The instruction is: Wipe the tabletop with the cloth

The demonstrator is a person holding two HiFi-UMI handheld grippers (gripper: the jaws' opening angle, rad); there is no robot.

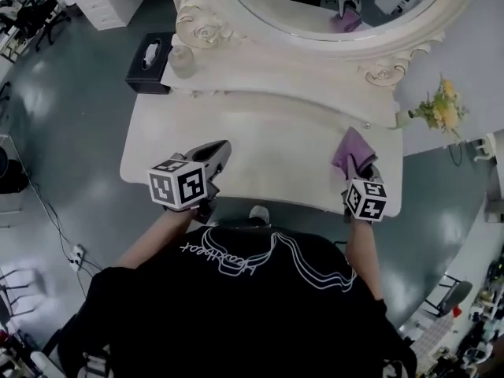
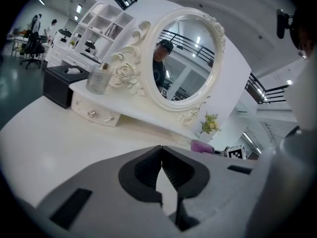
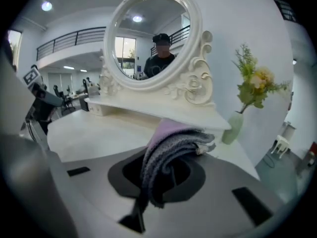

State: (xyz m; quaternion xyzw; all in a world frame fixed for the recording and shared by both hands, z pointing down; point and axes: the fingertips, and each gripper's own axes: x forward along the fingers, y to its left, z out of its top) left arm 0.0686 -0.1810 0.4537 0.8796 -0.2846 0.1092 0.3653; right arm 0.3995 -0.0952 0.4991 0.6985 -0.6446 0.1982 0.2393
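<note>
- A person stands at a cream-white dressing desk (image 1: 268, 152) with an ornate oval mirror, holding a gripper in each hand.
- The right gripper (image 1: 357, 170) is clamped on a bunched purple knitted cloth (image 1: 352, 150), which sticks out past its jaws over the desk's front right part. Whether the cloth touches the surface cannot be told.
- The left gripper (image 1: 224, 148) is closed with nothing between its jaws, and sits at the desk's front left edge.
- The step in hand looks like the start of a wiping stroke.
- The next move likely calls for pressing the cloth down on the desk and sweeping it leftward, clear of the small vase of yellow flowers (image 1: 438, 107) at the back right.
</note>
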